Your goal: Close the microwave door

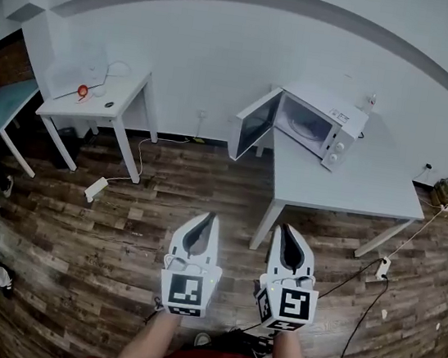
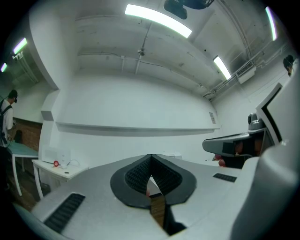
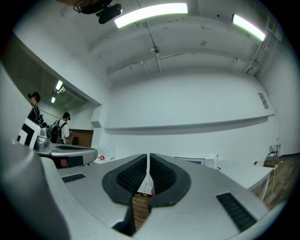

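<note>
A white microwave (image 1: 318, 125) stands at the back of a pale table (image 1: 347, 187) against the wall. Its door (image 1: 254, 124) hangs open, swung out to the left past the table's edge. Both grippers are held side by side over the wooden floor, well short of the table. The left gripper (image 1: 206, 215) is shut with nothing in it, its tips pointing toward the open door. The right gripper (image 1: 290, 229) is shut and empty too, just in front of the table's near left leg. The left gripper view shows its dark pads (image 2: 140, 176) closed together. In the right gripper view the microwave (image 3: 199, 160) peeks over the jaws.
A small white table (image 1: 94, 102) with a red object (image 1: 82, 91) stands at the left wall, and a teal chair (image 1: 3, 102) is beside it. A power strip (image 1: 94, 189) and cables (image 1: 376, 270) lie on the floor. People (image 3: 35, 112) stand far off at the left.
</note>
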